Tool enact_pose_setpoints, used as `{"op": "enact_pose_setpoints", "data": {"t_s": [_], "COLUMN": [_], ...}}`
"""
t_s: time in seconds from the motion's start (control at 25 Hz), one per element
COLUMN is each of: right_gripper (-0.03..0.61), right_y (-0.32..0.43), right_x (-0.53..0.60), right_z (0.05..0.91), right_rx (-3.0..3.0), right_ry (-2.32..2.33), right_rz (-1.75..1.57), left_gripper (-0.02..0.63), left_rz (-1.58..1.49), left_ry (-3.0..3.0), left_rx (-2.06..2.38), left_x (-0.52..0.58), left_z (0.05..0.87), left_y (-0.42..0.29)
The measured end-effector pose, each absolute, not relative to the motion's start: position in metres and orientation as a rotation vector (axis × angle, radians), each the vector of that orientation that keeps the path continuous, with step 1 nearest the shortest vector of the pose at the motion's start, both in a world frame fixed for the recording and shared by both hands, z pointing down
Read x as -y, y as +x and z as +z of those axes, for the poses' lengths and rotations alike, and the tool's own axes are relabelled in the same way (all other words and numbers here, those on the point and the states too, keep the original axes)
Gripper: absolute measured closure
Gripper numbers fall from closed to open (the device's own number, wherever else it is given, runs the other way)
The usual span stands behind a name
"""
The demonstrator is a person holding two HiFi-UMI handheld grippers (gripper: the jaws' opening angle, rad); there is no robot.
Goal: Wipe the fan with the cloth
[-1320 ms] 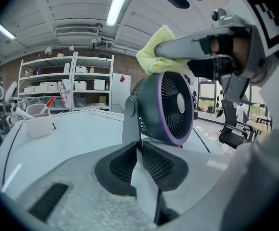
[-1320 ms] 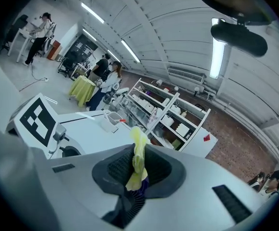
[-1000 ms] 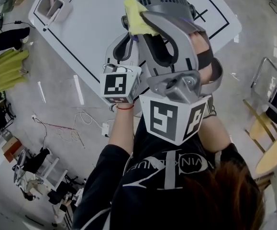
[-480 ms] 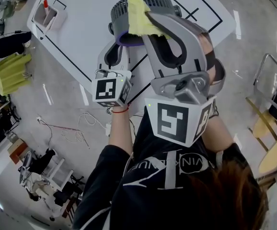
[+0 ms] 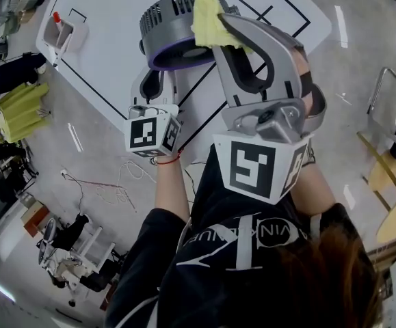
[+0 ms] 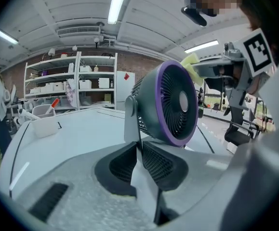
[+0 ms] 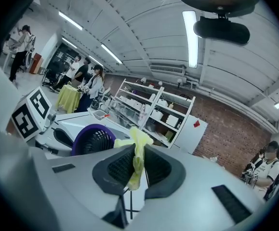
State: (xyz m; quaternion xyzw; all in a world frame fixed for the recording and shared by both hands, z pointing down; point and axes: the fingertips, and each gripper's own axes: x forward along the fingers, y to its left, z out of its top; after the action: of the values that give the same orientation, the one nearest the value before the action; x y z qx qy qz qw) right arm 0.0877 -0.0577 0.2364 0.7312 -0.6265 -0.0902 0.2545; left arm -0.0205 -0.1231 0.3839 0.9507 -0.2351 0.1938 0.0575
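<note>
A grey fan with a purple front ring (image 5: 174,29) stands on the white table (image 5: 112,19). My left gripper (image 5: 158,74) is shut on the fan's flat grey stand (image 6: 131,121), just below the head. In the left gripper view the fan's grille (image 6: 174,102) faces right. My right gripper (image 5: 218,29) is shut on a yellow cloth (image 5: 208,16), which lies against the top right rim of the fan. The cloth (image 7: 138,146) hangs between the right jaws in the right gripper view. There the purple ring (image 7: 92,139) sits just left of it.
A white bin (image 5: 66,31) holding a red-capped pen stands at the table's far left corner. Black tape lines (image 5: 280,26) cross the table. Cables (image 5: 109,183) lie on the floor at left, and chairs (image 5: 389,121) stand at right. Shelves (image 6: 76,85) and people fill the background.
The right gripper has carried the cloth across the fan's top, from its left side to its right rim. The left gripper has kept its hold on the stand.
</note>
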Motion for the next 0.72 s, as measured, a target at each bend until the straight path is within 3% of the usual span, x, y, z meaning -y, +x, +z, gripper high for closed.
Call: {"op": "enact_pose_setpoints", "data": {"t_s": [0.72], "right_gripper": [0.543], "right_y": [0.120], "right_x": [0.038], "right_z": [0.281], "right_rx": [1.619], "right_ry": [1.972], "right_rz": [-0.089], "left_gripper": [0.563], "left_rz": [0.577], "left_ry": [2.864], "left_rx": [0.781], "left_x": [0.123], "left_z": [0.382], "left_y": [-0.019]}}
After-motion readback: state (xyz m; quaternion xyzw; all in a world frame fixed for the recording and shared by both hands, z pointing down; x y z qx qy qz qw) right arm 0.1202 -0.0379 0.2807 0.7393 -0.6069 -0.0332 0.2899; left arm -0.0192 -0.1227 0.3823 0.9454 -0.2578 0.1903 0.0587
